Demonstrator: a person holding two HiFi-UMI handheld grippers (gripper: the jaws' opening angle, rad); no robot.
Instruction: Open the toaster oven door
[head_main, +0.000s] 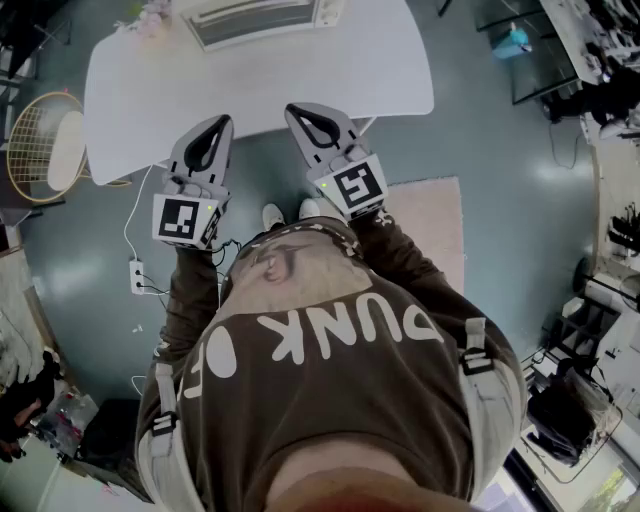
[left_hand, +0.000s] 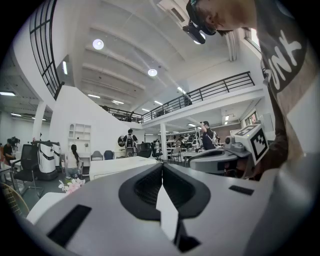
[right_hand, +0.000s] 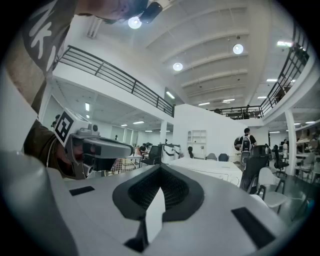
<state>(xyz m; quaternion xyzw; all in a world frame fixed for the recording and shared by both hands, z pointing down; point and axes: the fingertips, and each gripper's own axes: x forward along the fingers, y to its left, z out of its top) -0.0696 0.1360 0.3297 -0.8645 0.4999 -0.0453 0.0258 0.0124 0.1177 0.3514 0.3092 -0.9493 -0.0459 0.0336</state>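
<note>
The toaster oven sits at the far edge of the white surface, well apart from the left gripper and right gripper, both with fingers clenched on nothing. Best to reach in, release one pair, and meet the door's top edge squarely

The right claw fills the lower frame, its two grey jaws pressed together with nothing between them. At middle left, the left claw points toward the right. Just past the jaw tips, centre right, sits a white toaster oven. Round ceiling lights shine overhead.
</note>
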